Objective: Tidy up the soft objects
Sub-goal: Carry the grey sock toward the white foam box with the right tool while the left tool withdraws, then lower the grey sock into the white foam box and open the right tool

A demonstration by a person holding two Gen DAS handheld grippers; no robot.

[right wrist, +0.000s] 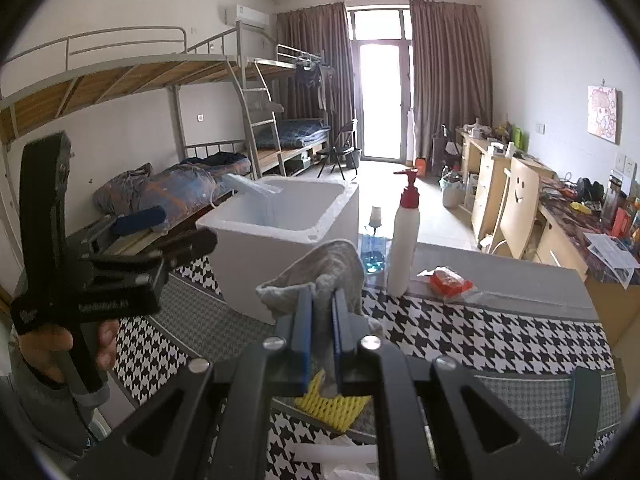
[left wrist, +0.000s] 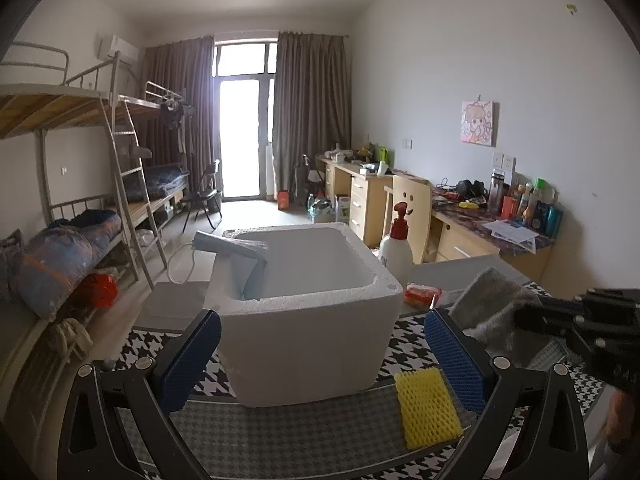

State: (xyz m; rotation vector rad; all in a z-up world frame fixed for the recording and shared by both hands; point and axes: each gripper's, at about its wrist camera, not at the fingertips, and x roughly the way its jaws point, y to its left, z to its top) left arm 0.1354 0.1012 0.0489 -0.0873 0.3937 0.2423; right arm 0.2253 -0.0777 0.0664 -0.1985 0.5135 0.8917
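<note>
Grey cloth [right wrist: 320, 276], limp and crumpled, pinched between the closed pads of the right gripper [right wrist: 320, 312], raised just right of the white foam box [left wrist: 308, 304]. Left gripper [left wrist: 320, 356] stands wide, empty, its pads flanking the box's near wall. Yellow mesh sponge [left wrist: 428, 408] lies flat beside the box's near right corner on the houndstooth cloth [left wrist: 416, 344].

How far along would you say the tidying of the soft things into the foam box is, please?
Done: one pale blue foam sheet already leans inside the white foam box. In hand: the right hand-held gripper is shut on the grey cloth, lifted off the table. Left: the yellow foam net lies on the checked mat beside the open left hand-held gripper.
</note>
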